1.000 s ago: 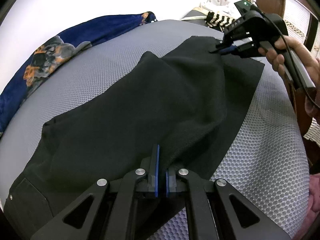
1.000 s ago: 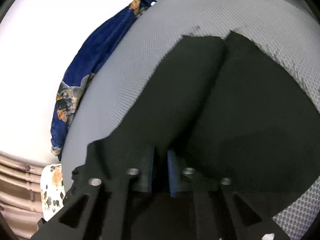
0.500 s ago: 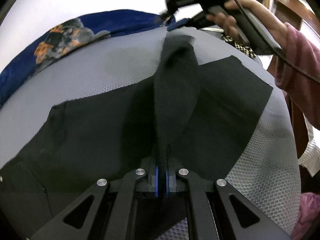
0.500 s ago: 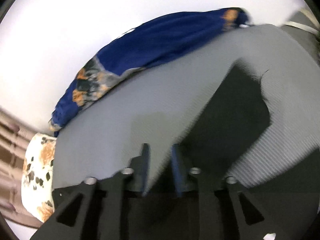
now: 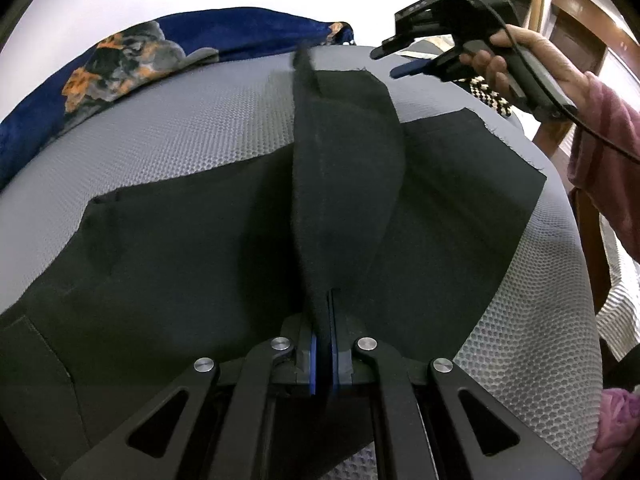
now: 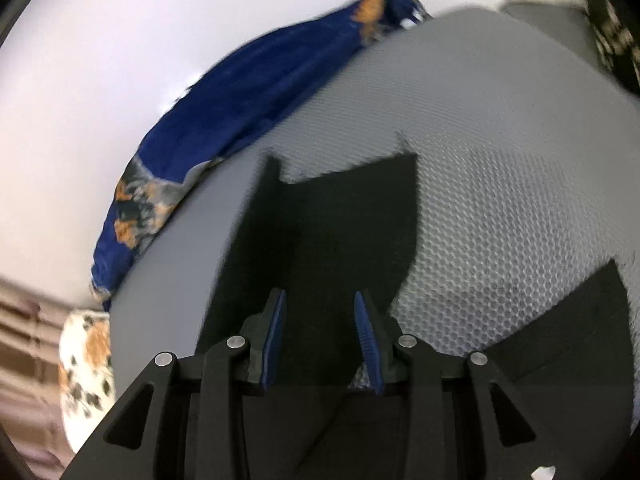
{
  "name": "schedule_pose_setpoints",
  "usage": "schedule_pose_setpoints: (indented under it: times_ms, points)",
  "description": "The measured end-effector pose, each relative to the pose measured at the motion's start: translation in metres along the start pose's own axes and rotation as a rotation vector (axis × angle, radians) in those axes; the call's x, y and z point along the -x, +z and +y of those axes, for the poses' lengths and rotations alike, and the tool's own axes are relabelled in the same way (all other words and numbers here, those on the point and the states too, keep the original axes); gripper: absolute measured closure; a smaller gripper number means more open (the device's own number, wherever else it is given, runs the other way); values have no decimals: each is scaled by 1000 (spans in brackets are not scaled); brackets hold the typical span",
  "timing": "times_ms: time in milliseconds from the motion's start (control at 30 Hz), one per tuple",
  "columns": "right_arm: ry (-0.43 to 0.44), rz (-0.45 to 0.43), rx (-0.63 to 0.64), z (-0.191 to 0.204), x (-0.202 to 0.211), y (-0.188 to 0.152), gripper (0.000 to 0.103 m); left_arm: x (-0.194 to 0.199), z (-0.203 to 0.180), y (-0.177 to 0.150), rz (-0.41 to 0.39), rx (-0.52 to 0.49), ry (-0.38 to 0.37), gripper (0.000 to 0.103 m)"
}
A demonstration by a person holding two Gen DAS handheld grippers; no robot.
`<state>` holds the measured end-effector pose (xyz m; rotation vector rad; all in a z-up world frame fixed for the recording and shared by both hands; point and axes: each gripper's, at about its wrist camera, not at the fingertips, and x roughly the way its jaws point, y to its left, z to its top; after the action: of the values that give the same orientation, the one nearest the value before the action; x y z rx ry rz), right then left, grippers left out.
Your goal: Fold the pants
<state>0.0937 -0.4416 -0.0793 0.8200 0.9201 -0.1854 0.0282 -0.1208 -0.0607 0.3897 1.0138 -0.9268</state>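
Two grippers work over black pants (image 5: 200,264) spread on a grey mesh mattress (image 5: 208,120). Far to the left of the left gripper (image 5: 323,354), along the mattress edge, lies a blue patterned blanket (image 5: 132,60). The left gripper's jaws are pressed together on a fold of the pants, and a ridge of cloth rises straight ahead of it, away from the camera. Beyond the ridge's far end and to its right, a hand (image 5: 532,60) holds the right gripper (image 5: 386,62) above the mattress. Its jaws stand partly apart, having just been opening, with nothing clamped between them. In the right wrist view, the right gripper (image 6: 320,308) hangs above a pant leg (image 6: 344,232) lying flat ahead of it.
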Motion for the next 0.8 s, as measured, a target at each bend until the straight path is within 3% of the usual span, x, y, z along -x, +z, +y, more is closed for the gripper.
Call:
schedule_pose_setpoints:
  times_ms: [167, 367, 600, 800]
  points:
    - [-31, 39, 24, 15, -20, 14, 62, 0, 0, 3, 2, -8, -6, 98]
    - [-166, 108, 168, 78, -59, 38, 55, 0, -2, 1, -2, -14, -14, 98]
    - [-447, 213, 358, 155, -123, 45, 53, 0, -7, -1, -16, -50, -10, 98]
    - [-606, 280, 427, 192, -164, 47, 54, -2, -9, -2, -32, -74, -12, 98]
